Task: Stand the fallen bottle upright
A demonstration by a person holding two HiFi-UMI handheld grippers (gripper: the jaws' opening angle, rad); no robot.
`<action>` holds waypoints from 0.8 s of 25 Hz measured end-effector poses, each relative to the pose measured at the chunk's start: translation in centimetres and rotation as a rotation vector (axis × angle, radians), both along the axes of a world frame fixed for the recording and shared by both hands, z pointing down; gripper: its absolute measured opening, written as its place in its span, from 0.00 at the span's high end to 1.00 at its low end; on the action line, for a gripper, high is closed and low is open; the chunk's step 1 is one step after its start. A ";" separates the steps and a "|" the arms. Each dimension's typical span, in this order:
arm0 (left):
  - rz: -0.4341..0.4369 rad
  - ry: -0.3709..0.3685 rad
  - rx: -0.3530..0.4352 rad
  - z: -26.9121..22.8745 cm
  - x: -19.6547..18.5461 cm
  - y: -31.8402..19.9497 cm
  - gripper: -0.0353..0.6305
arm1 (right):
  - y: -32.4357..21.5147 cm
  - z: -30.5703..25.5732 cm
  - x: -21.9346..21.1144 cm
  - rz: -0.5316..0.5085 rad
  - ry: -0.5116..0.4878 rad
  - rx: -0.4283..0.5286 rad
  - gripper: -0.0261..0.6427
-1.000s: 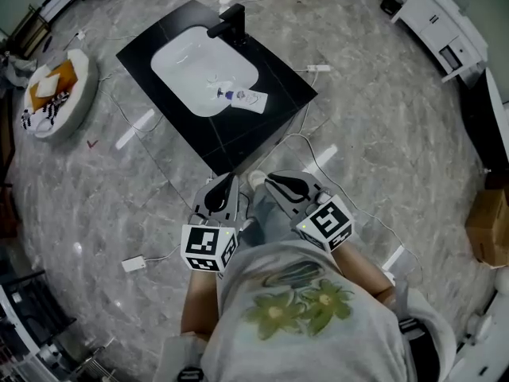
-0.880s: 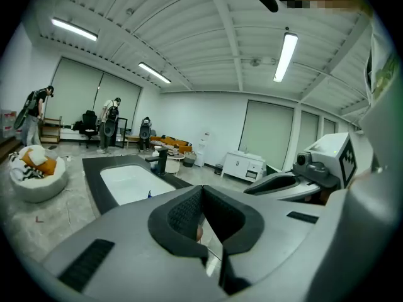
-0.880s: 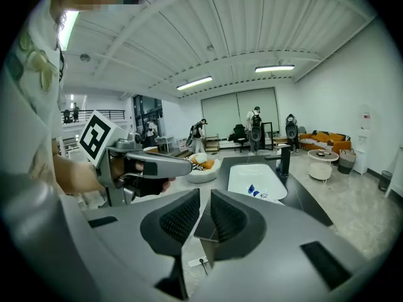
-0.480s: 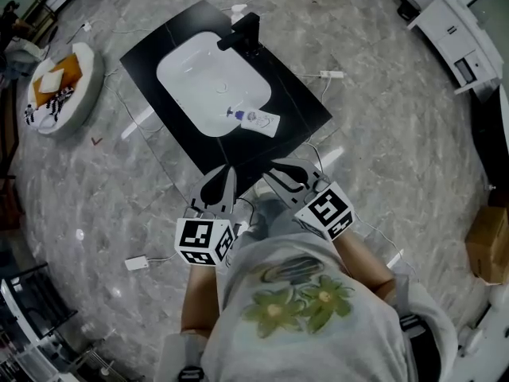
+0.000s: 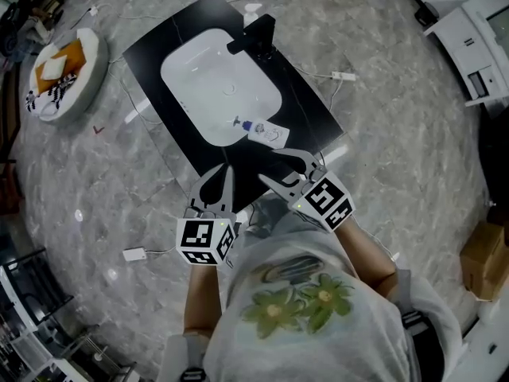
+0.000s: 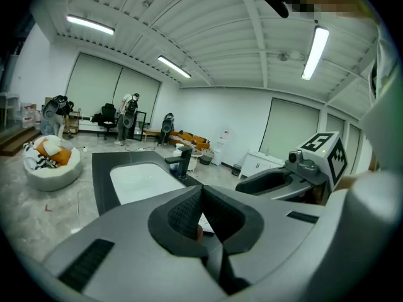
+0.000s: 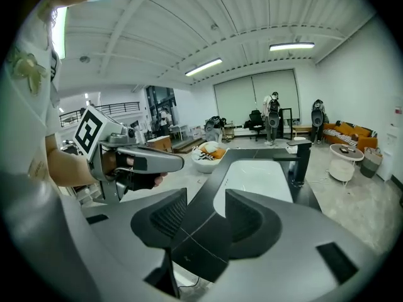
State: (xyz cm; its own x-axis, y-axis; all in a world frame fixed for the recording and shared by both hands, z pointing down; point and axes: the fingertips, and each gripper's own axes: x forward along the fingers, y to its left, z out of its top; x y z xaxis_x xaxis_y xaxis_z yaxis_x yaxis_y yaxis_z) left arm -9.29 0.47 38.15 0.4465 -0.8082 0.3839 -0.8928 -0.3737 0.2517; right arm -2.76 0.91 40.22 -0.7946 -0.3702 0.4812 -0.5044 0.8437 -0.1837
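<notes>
The bottle (image 5: 265, 131) lies flat, centre frame, untouched — everything remains; my right tool (image 5: 280, 165) is opening, empty, my left tool (image 5: 229, 172) closed, empty.

A small bottle (image 5: 262, 131) is seen lying on its side on the black counter (image 5: 306, 106). It has not been stood up yet. Its body is whitish and partly see-through, and a pale label is stuck on it. The words on the label are too small to be read. A little blue cap is found at one end. The cap end is pointed toward the white sink (image 5: 215, 86) and is laid over the sink's rim. The bottom end is rested on the black top. The bottle is placed near the counter edge closest to the person (image 5: 302, 309), about halfway between that edge's two corners.
</notes>
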 end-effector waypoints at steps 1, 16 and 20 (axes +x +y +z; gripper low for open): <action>-0.011 -0.001 -0.007 0.4 -0.2 -0.4 0.92 | -0.7 0.2 -0.2 -0.005 -0.001 -0.005 0.70; -0.130 -0.018 -0.029 3.9 -1.5 -5.5 0.92 | -8.7 4.6 -2.5 -0.098 0.047 -0.038 0.60; -0.132 -0.046 -0.048 5.4 -2.1 -6.4 0.92 | -10.3 6.2 -3.4 -0.113 0.091 -0.036 0.60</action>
State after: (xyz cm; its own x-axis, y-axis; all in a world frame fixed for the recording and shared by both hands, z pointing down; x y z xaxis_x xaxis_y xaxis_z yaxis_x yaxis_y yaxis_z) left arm -11.35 -5.93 43.52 0.3185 -0.8388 0.4415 -0.9444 -0.2406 0.2243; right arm -6.15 -9.44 46.44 -0.7826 -0.2622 0.5646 -0.4227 0.8896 -0.1728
